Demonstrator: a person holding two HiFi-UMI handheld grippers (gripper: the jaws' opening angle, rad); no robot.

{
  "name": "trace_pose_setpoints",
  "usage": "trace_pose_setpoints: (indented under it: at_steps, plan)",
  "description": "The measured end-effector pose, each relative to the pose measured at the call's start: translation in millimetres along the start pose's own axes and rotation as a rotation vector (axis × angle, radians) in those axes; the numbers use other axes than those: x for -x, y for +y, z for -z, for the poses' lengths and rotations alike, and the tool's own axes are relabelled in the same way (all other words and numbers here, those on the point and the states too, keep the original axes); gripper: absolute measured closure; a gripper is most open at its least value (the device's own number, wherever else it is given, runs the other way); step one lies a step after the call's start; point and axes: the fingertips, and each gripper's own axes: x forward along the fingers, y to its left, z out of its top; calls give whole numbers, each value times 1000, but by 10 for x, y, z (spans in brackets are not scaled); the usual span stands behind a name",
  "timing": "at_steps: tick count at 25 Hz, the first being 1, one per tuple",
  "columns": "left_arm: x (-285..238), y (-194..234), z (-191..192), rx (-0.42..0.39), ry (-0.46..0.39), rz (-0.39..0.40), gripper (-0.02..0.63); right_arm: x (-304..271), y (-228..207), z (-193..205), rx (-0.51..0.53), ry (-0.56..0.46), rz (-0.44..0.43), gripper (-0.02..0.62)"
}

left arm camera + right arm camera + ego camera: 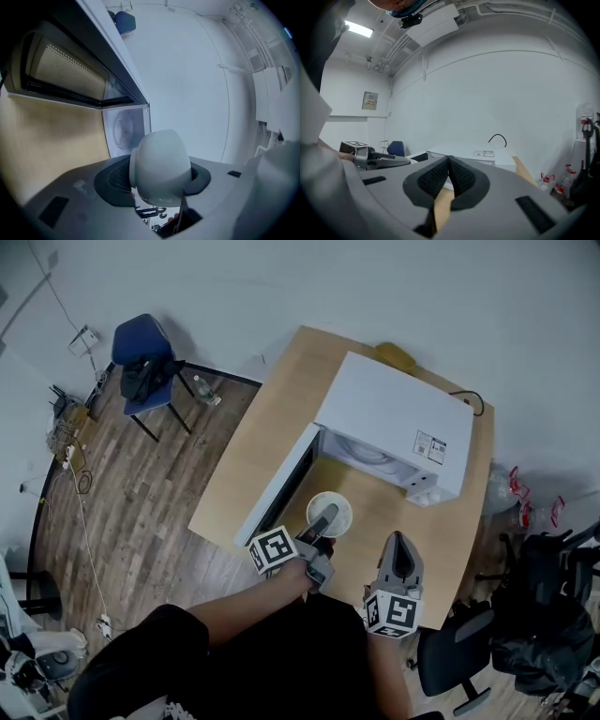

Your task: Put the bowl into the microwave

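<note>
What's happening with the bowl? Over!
Left gripper shut on bowl, in front of the microwave. Right gripper shut, empty. Door open, nothing seen blocking.

There is one bowl [340, 506], one microwave [394, 423] and one table [272, 427]. The grippers are two: the left gripper [323, 519] and the right gripper [398, 540]. I count two chairs, the blue chair [141, 352] and the dark office chair [450, 662], and one bottle [208, 391].

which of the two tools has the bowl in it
The left tool: its jaws grip the bowl in front of the open microwave. The right tool is shut on nothing.
</note>
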Motion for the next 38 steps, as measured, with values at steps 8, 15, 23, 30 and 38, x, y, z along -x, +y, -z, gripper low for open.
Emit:
trace_pose_setpoints:
  at_steps: [8, 15, 23, 30, 38]
  plan:
    - [-534, 288, -17, 54, -26, -22, 379, -435, -359, 95, -9, 42, -30, 535]
    - [-1029, 562, -87, 24, -36, -40, 379, -756, -590, 319, -49, 96, -70, 535]
    - [-1498, 851, -198, 15, -45, -63, 379, -1057, -698, 582, -47, 159, -107, 534]
    - [-1796, 1075, -247, 13, -49, -87, 379, -1253, -703, 740, -26, 187, -158, 534]
    - [-2105, 1331, -280, -4, -36, -101, 379, -1318, -733, 768, -23, 170, -140, 534]
